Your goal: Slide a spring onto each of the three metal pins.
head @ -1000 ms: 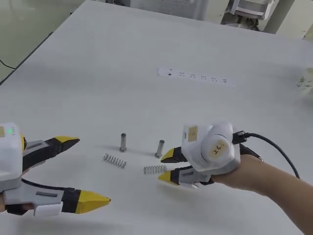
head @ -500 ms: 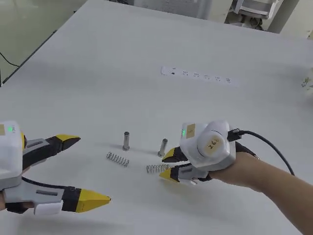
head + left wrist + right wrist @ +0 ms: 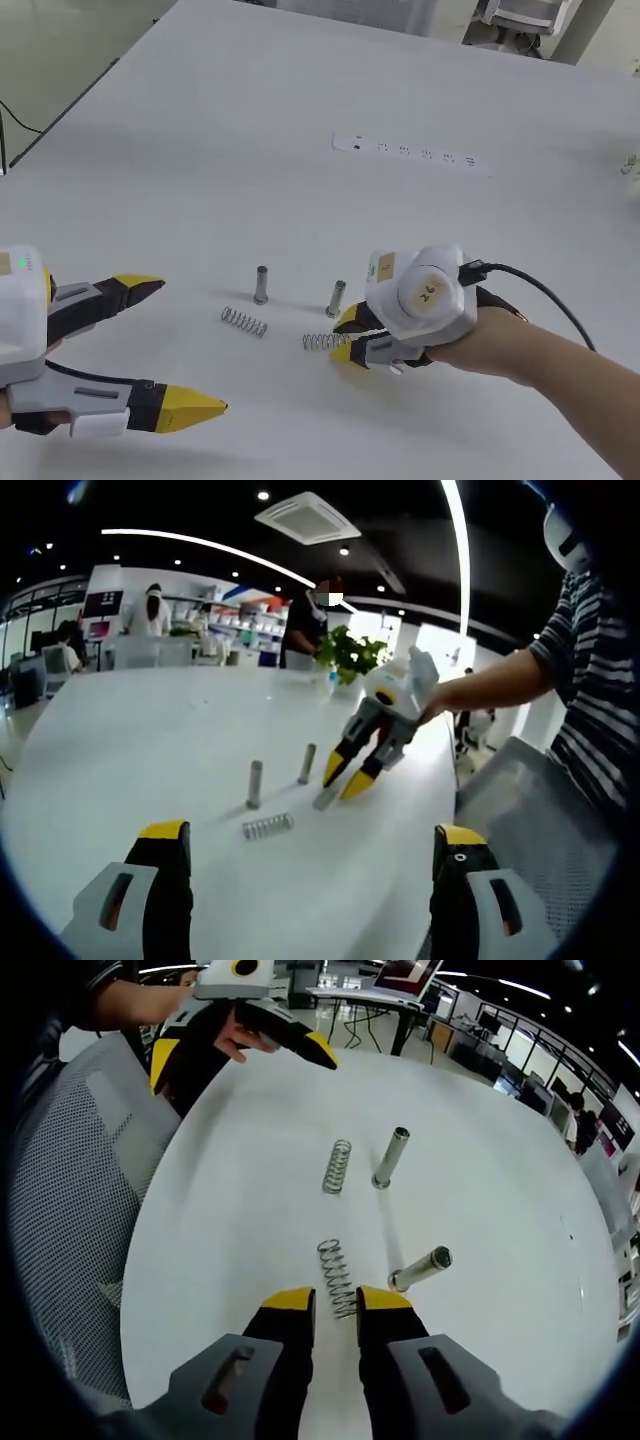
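Showing a white table (image 3: 200,150), near to far. The left gripper (image 3: 190,345) hangs closest, jaws spread wide and holding nothing. The right gripper (image 3: 337,1302) has its jaws drawn to a narrow gap around one end of a spring (image 3: 334,1270) lying flat; whether they pinch it cannot be told. A second spring (image 3: 244,322) lies well to its left. Just behind stand two upright pins (image 3: 262,284) (image 3: 336,297). A power strip (image 3: 410,155) lies farthest.

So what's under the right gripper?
A spring on the table, one end between the tips of the right gripper. That end is partly hidden; pinched or not, I cannot tell.
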Action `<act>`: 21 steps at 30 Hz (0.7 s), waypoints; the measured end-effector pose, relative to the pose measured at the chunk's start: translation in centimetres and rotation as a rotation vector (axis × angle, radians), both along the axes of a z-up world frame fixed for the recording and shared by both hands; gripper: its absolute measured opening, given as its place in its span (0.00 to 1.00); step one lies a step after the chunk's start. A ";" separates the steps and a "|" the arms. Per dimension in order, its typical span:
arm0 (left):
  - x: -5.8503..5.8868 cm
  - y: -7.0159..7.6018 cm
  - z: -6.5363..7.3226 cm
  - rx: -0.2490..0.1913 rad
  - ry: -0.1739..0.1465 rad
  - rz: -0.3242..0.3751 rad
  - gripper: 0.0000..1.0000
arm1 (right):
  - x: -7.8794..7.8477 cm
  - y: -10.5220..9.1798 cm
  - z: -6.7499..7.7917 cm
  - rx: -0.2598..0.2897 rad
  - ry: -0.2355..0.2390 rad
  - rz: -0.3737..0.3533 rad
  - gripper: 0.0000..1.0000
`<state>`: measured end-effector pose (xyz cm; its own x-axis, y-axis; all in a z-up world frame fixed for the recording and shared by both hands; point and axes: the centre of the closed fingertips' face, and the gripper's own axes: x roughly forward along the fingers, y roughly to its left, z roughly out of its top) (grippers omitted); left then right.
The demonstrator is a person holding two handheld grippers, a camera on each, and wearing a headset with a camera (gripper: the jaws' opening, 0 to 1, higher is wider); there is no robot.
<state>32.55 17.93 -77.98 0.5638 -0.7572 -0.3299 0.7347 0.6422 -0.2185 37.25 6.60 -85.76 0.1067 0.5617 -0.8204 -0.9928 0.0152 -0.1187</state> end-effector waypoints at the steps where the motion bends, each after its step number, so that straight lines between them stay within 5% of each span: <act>1: 0.0 0.0 0.0 0.001 0.001 -0.001 0.98 | 0.0 0.0 -0.1 -0.002 0.001 -0.001 0.14; 12: -0.1 -0.2 -0.2 0.001 0.006 -0.008 0.97 | -0.2 -0.3 -0.3 0.008 0.003 -0.006 0.09; 21: -0.3 -0.9 0.1 -0.003 0.003 -0.026 0.97 | -0.5 -1.2 1.3 0.031 -0.024 -0.002 0.08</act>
